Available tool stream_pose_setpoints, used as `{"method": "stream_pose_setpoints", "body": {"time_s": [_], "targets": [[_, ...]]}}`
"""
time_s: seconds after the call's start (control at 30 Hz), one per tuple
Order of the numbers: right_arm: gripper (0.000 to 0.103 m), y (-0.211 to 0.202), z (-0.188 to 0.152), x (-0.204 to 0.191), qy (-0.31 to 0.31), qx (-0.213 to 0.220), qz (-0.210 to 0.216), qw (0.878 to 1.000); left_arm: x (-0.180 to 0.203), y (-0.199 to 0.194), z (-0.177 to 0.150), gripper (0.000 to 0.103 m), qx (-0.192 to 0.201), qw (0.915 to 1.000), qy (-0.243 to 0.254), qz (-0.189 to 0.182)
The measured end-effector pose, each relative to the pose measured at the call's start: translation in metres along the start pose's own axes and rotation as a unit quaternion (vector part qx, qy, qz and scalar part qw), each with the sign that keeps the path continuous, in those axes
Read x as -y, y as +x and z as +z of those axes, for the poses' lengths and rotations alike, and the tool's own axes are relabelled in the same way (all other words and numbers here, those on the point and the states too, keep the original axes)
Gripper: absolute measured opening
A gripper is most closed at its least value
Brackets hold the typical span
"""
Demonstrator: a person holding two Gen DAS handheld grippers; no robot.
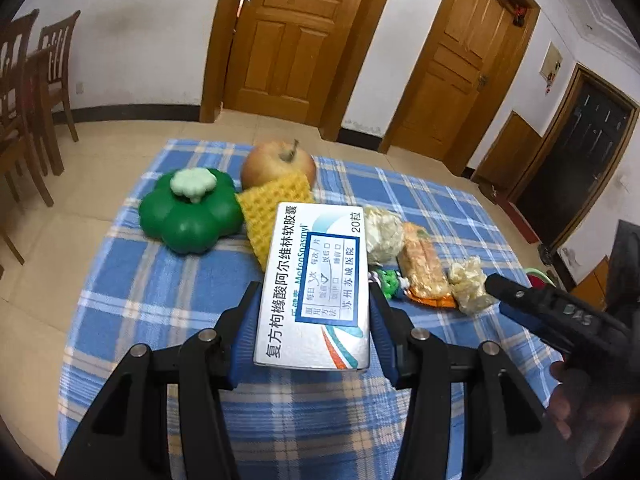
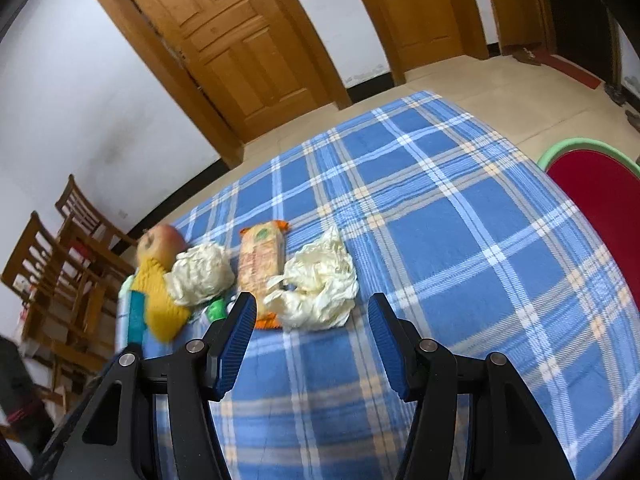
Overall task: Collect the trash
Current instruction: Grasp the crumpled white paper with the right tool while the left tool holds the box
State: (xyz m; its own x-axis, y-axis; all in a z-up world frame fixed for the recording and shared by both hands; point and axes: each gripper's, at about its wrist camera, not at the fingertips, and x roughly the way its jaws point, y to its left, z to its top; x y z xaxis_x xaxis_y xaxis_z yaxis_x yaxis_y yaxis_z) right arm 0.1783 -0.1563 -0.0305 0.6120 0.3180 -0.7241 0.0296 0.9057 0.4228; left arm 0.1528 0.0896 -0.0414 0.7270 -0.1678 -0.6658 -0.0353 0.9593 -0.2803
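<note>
Medicine box sits between the two pads of my left gripper, which press on its long sides, at the lower middle of the left wrist view; it looks lifted a little above the checked tablecloth. My grip is only on the near half, so the far end can tip down and brush the yellow knitted cloth or the crumpled paper beside it. If I squeeze more, the thin card may fold.

My right gripper has its jaws apart and empty, over another crumpled paper in the middle of the right wrist view. One pad is close to the snack wrapper, so closing may catch both. I think the red basin at the right edge is for the trash.
</note>
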Motion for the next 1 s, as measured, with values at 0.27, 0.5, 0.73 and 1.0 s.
{"method": "stream_pose_setpoints", "body": {"time_s": [0.27, 0.5, 0.73, 1.0], "targets": [[0.037, 0.027, -0.006, -0.006, 0.008, -0.008, -0.015, 1.000, -0.004, 0.004, 0.001, 0.051, -0.001, 0.9995, -0.009, -0.032], [0.020, 0.019, -0.012, 0.000, 0.023, 0.011, -0.017, 1.000, -0.002, 0.008, -0.003, 0.051, -0.021, 0.9982, -0.010, -0.056], [0.020, -0.014, -0.019, -0.006, -0.002, 0.030, -0.002, 1.000, 0.005, -0.006, -0.003, 0.051, 0.000, 0.9987, -0.001, -0.051], [0.020, -0.067, -0.020, 0.015, 0.013, 0.058, 0.001, 0.998, 0.020, -0.013, 0.001, 0.051, 0.011, 0.9990, 0.028, -0.033]]}}
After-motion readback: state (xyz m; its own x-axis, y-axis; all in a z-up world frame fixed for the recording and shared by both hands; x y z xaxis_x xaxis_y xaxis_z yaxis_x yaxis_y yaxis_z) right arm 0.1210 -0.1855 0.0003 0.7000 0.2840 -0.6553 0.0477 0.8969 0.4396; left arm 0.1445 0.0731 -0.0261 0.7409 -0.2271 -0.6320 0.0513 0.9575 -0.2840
